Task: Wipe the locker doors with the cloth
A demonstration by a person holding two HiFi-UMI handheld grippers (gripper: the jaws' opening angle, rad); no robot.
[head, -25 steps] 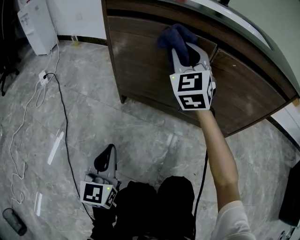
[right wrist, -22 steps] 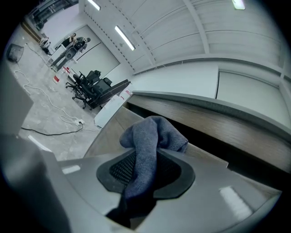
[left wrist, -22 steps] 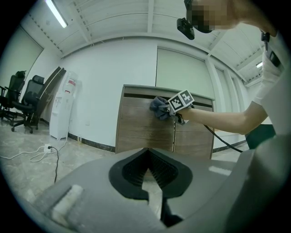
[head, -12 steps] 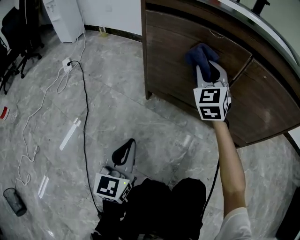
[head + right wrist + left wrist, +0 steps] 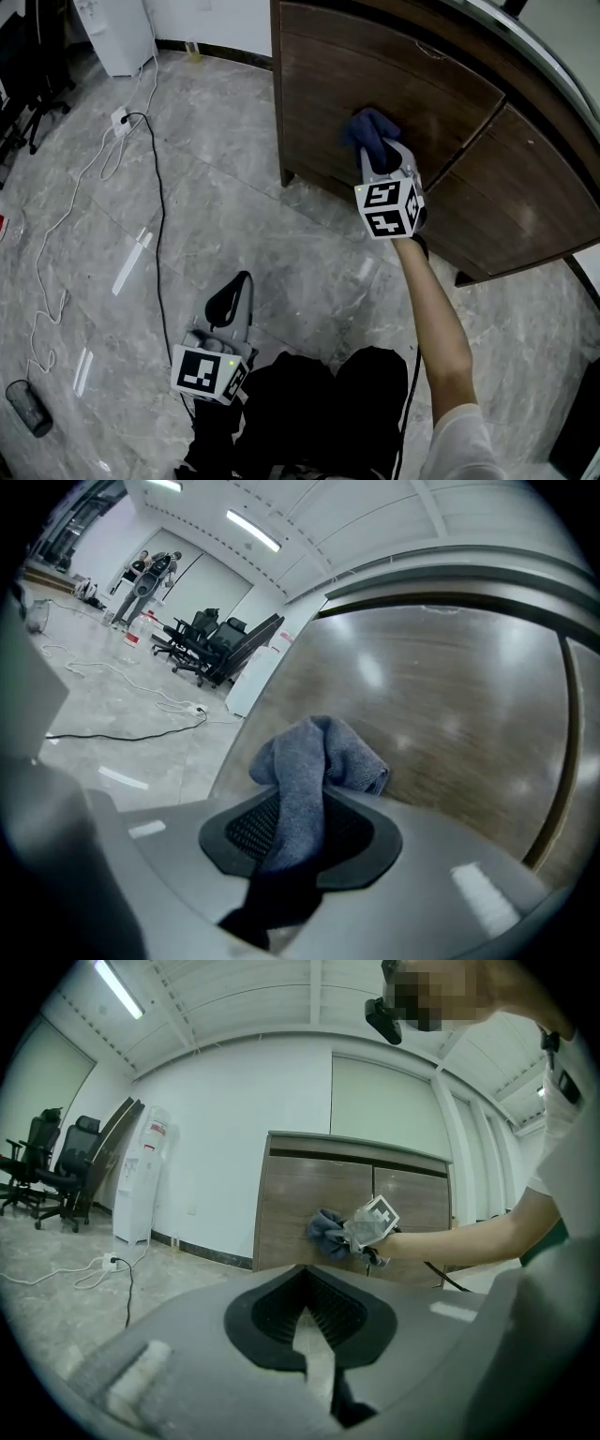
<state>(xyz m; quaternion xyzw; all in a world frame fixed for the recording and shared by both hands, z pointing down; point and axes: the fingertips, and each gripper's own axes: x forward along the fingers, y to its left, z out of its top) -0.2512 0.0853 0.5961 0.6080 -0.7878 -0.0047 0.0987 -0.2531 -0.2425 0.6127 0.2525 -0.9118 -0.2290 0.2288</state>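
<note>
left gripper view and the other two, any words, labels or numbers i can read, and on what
No text can be read in any view.
Upper marker cube and lower marker cube: black-and-white square patterns, no letters.
Red label on the white dispenser: too small to read.

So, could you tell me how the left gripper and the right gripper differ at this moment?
The right gripper is shut on the blue cloth, while the left gripper has its jaws together on nothing. The right gripper is held up against the locker door, while the left gripper hangs low over the floor. Both point roughly towards that locker door.
</note>
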